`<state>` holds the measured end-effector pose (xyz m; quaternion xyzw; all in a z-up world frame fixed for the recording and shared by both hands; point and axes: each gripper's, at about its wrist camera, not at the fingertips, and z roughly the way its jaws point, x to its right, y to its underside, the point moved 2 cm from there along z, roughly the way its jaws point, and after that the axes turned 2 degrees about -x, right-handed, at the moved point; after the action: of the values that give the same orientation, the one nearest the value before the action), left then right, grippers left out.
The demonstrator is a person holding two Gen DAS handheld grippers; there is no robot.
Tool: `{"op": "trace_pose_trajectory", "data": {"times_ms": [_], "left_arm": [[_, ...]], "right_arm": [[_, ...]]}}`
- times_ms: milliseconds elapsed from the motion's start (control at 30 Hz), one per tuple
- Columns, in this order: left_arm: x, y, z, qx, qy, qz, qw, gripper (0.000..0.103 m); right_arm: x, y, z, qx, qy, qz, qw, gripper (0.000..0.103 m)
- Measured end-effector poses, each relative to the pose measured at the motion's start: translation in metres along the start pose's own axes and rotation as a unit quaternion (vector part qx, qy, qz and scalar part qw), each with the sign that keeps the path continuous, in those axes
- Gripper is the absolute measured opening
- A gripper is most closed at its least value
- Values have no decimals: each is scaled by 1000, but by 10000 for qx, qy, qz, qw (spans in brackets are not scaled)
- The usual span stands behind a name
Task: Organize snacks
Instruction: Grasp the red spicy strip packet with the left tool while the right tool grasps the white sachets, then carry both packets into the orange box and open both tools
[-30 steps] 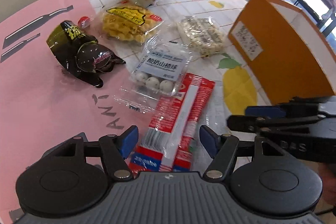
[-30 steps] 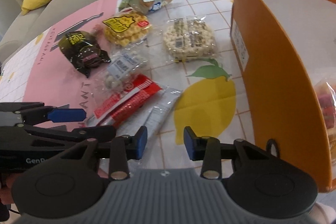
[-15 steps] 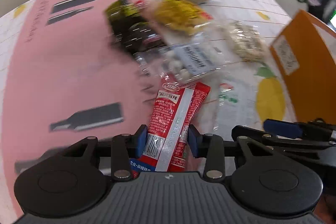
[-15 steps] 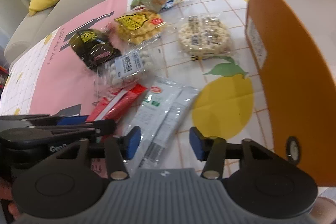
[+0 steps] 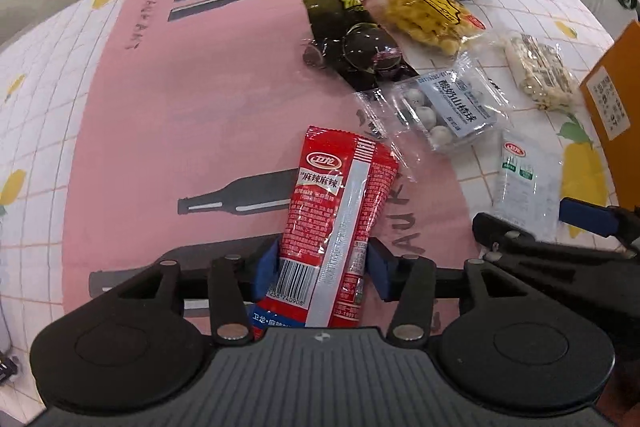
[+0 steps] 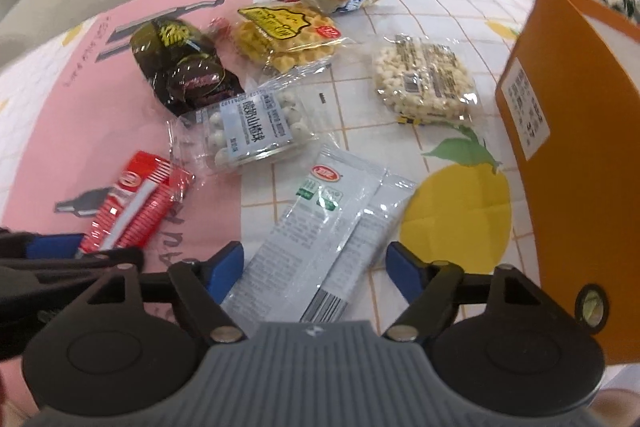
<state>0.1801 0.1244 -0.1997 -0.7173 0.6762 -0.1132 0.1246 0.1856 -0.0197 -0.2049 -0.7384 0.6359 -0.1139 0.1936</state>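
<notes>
The left hand-held gripper has the red snack pack between its two blue pads. Its jaws are opening, and the right pad looks a little apart from the pack, so it seems not squeezed now. The pack lies on the pink part of the surface, near the camera.

The right hand-held gripper is opening wide too. The white snack pack lies flat between its fingers, but they do not touch it. It sits just left of the yellow lemon print, near the orange box.

Further away lie the clear bag of white balls, the black bag, the yellow waffle bag and the puffed rice pack.

Both long packs look light, thin and soft. The shiny wrap is probably slippery and will bend and droop. It may be best to pinch each one across its narrow middle, so neither end hangs down much. Squeeze gently, so the food inside does not get squashed.
</notes>
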Motion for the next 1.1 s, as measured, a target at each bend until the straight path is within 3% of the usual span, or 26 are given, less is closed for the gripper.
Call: {"op": "trace_pose_trajectory", "data": {"times_ms": [67, 333, 433, 500, 533, 633, 867, 1100], "left_arm": [[0, 1, -1, 2, 1, -22, 10000, 65], [16, 1, 4, 166, -5, 207, 9996, 87], [18, 1, 3, 223, 76, 200, 9995, 81], [20, 1, 1, 278, 79, 225, 9993, 66], [21, 1, -1, 324, 87, 227, 9992, 50], [27, 2, -4, 346, 46, 211, 9992, 40], [33, 8, -17, 380, 116, -54, 9992, 37], [36, 14, -44, 430, 497, -390, 9971, 36]], "right_arm": [[-4, 2, 1, 77, 141, -250, 9996, 76], [8, 10, -8, 148, 32, -433, 9989, 58], [14, 12, -11, 124, -3, -448, 9989, 56], [17, 14, -13, 102, -42, -432, 9990, 54], [18, 14, -14, 93, -73, -423, 9990, 53], [21, 16, -16, 46, -145, -434, 9989, 52], [28, 16, -32, 42, -359, -286, 9989, 50], [38, 14, -57, 140, -595, -162, 9980, 50]]}}
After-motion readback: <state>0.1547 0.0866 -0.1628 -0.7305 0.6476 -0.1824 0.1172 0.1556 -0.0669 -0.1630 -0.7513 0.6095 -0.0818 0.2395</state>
